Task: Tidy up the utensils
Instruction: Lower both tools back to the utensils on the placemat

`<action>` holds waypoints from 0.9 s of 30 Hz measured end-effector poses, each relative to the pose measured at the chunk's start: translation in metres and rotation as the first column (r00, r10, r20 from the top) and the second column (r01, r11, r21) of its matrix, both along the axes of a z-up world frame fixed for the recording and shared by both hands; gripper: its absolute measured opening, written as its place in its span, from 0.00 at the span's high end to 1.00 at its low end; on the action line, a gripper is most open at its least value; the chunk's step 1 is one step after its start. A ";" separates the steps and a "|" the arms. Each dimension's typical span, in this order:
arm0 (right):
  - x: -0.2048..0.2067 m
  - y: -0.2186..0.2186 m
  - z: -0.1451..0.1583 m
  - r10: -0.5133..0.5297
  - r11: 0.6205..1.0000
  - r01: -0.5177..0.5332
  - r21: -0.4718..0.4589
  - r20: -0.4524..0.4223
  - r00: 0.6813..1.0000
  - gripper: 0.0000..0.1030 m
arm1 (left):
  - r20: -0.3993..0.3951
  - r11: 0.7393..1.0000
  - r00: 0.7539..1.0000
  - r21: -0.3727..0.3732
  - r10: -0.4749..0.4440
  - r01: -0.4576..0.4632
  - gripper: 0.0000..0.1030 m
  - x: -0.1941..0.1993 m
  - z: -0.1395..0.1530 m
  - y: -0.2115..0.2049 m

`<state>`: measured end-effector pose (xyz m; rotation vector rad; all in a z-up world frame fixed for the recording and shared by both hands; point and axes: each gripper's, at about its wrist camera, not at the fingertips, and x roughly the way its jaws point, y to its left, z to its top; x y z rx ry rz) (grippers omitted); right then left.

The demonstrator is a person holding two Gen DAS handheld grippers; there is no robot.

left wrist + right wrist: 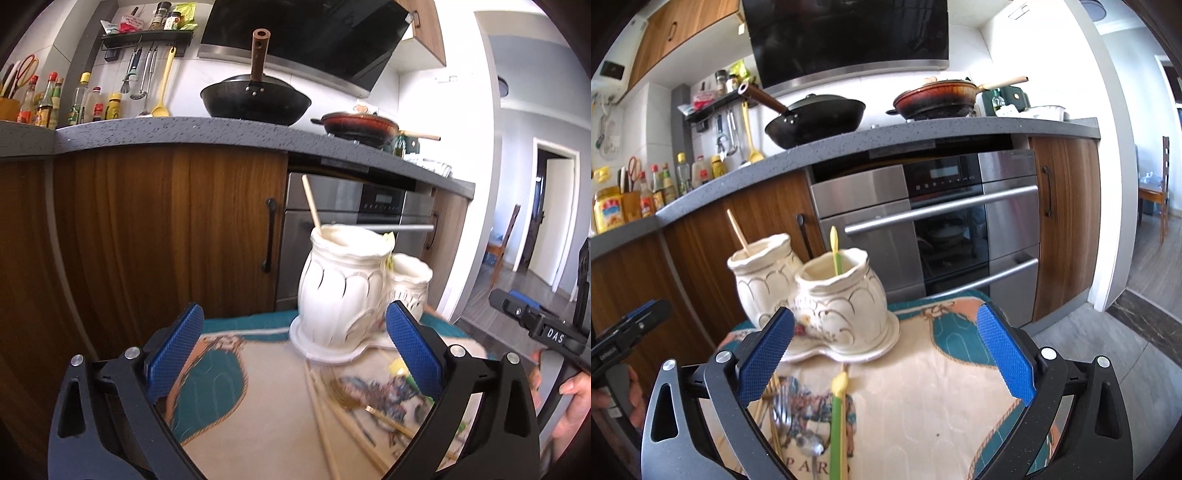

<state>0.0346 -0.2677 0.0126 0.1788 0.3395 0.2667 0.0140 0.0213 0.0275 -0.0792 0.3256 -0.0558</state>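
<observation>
Left gripper (295,343) spread wide, blue pads (175,354) well apart, nothing clamped between them. Aimed slightly downward over the patterned cloth (266,424) covering the bench. Just ahead, between the pads in view, the taller cream jar (340,288) of a twin ceramic holder, one wooden chopstick (311,201) leaning out of its mouth. Shorter jar (410,284) tucked behind it to the right, both on a shared white base (317,349). Loose on the cloth below the base: several wooden chopsticks (325,417) and a gold-toned fork (347,397), blurred. At the far right edge, the other gripper's black body with a hand (570,402) on its handle.

Right gripper (886,343) likewise fully apart, pads (1006,354) empty. Close in front, a green and yellow utensil (837,424) lying on the cloth (942,398), running toward the holder. Left of it, metal spoons (798,428) and chopsticks (768,402) in a loose heap. Beyond, the twin holder again: nearer jar (846,295) with a yellow-green stick (834,251) standing in it, farther jar (764,277) with the wooden chopstick (738,232).

Behind everything, wooden cabinets (1067,221), a steel oven (942,229), a grey worktop (886,136) carrying a black wok (820,118) and a red pan (938,98).
</observation>
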 end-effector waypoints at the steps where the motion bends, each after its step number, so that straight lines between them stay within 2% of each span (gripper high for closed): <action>1: -0.002 0.000 -0.001 -0.001 1.000 0.001 -0.003 0.001 1.000 0.05 | -0.007 1.000 1.000 0.007 0.003 -0.003 0.05 -0.002 -0.002 0.000; 8: -0.003 0.002 -0.004 0.030 0.999 -0.030 -0.013 -0.010 1.000 0.05 | -0.138 0.999 0.990 0.046 -0.002 0.009 0.05 -0.009 -0.021 0.000; 12: -0.002 0.004 -0.006 0.043 0.999 -0.044 -0.019 -0.027 0.999 0.05 | -0.270 0.998 0.963 0.050 -0.020 0.035 0.05 -0.003 -0.036 -0.001; 17: -0.004 0.003 -0.006 0.056 0.998 -0.057 -0.025 -0.031 0.998 0.05 | -0.407 0.992 0.913 0.114 -0.011 0.063 0.06 0.011 -0.057 -0.015; 22: -0.001 0.004 -0.009 0.045 0.997 -0.049 -0.066 -0.063 0.997 0.05 | -0.476 0.985 0.879 0.152 0.005 0.076 0.06 0.022 -0.068 -0.027; 27: 0.004 0.004 -0.015 0.039 0.995 -0.048 -0.091 -0.107 0.994 0.05 | -0.512 0.974 0.859 0.201 0.015 0.103 0.07 0.028 -0.075 -0.038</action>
